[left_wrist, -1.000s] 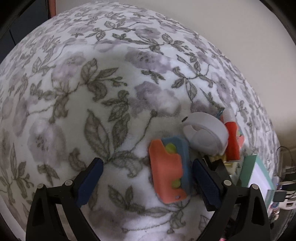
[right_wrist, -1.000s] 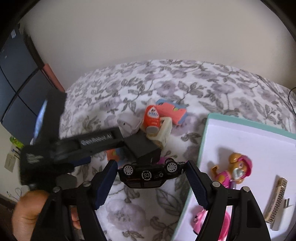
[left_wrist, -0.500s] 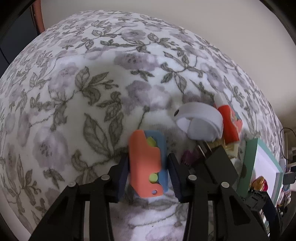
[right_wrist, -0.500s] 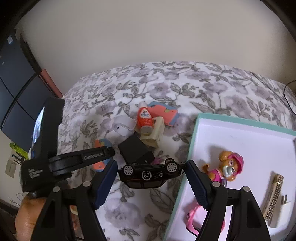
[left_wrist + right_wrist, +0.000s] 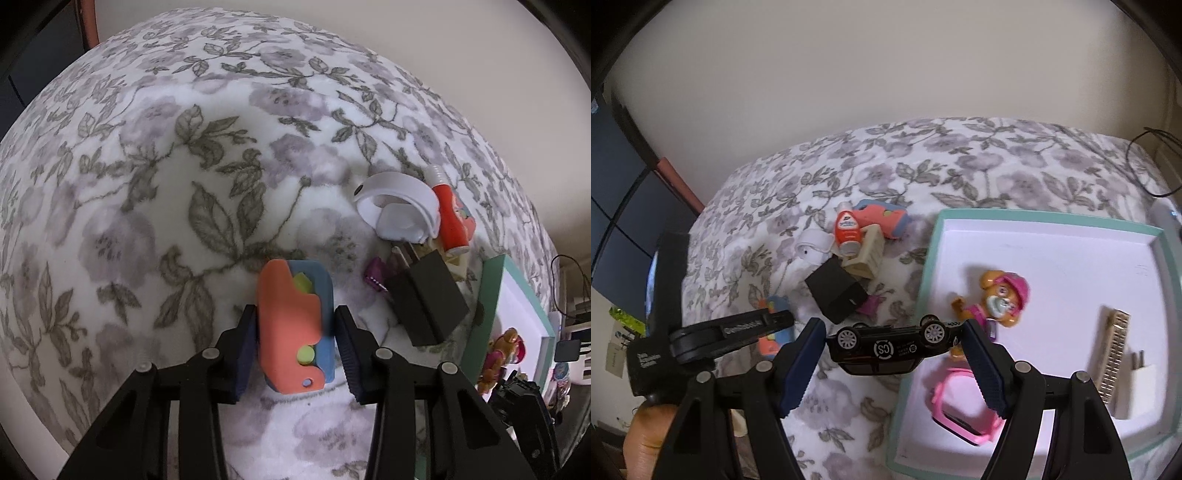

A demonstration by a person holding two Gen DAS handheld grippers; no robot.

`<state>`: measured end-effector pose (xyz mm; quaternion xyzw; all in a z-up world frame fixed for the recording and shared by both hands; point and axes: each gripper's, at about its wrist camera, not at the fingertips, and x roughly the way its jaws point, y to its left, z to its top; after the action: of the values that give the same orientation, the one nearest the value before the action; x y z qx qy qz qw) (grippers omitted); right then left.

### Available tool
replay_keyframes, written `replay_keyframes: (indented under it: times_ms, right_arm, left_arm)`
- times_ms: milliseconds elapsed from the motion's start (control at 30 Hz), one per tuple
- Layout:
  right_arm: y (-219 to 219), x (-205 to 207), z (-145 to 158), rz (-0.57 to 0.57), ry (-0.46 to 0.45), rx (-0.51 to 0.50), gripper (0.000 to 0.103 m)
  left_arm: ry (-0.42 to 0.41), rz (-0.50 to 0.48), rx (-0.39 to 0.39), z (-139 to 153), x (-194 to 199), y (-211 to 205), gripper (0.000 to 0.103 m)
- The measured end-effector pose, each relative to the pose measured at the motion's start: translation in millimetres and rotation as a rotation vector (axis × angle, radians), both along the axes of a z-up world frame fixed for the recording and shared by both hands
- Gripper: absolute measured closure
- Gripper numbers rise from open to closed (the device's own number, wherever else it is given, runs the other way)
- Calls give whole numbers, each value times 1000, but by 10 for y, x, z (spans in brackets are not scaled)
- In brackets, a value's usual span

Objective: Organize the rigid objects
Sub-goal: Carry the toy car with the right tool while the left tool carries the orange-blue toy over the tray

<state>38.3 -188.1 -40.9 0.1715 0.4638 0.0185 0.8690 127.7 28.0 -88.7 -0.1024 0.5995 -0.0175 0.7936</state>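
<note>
1. The left claw (image 5: 295, 345) has its two dark ribbed pads pressed against either side of an orange-and-blue toy block (image 5: 295, 328), clamped on it where it lies on the bed (image 5: 155, 192).
2. The block is a flat, chunky piece: a wavy-edged orange face over a blue backing, with small yellow-green studs showing through.
3. The right claw (image 5: 895, 356) is clamped on a black toy car (image 5: 886, 349), held lengthwise between the pads with its underside turned toward the camera, silver wheels uppermost, above the bed just beside the tray's near-left edge.
4. The car looks like glossy hard plastic or metal, with a round white emblem on its base.
5. The bed is covered in a fuzzy white blanket printed with grey-purple flowers and olive leaves.
6. Beyond the held block sits a small heap: a white curved plastic piece (image 5: 399, 206), a red bottle-shaped toy (image 5: 448, 218), a matte black wedge-shaped box (image 5: 424, 299) and a small purple item (image 5: 375, 275).
7. To the right lies a shallow tray (image 5: 1052, 236) with a teal rim and smooth white floor.
8. In it rest a pup figurine with a pink hat (image 5: 999, 299), a pink watch (image 5: 964, 406) and a cream comb-like strip (image 5: 1113, 354).
</note>
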Motion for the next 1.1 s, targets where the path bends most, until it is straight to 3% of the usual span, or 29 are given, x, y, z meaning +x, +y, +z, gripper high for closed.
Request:
replay_keyframes:
  times_ms: [433,733,1100]
  right_arm:
    - [-421,-154,211,-155,8,-42,25]
    - [-884,-222,59,-293,72,-49,25]
    - [-1484,-485,-45,-496,108,-71,25]
  left_arm:
    - [-156,-30,-38,605,-182,-118,60]
    - [-194,-204,-89,789,-325,-755,60]
    - [-132,-446,-59,571,-710,-1638,60]
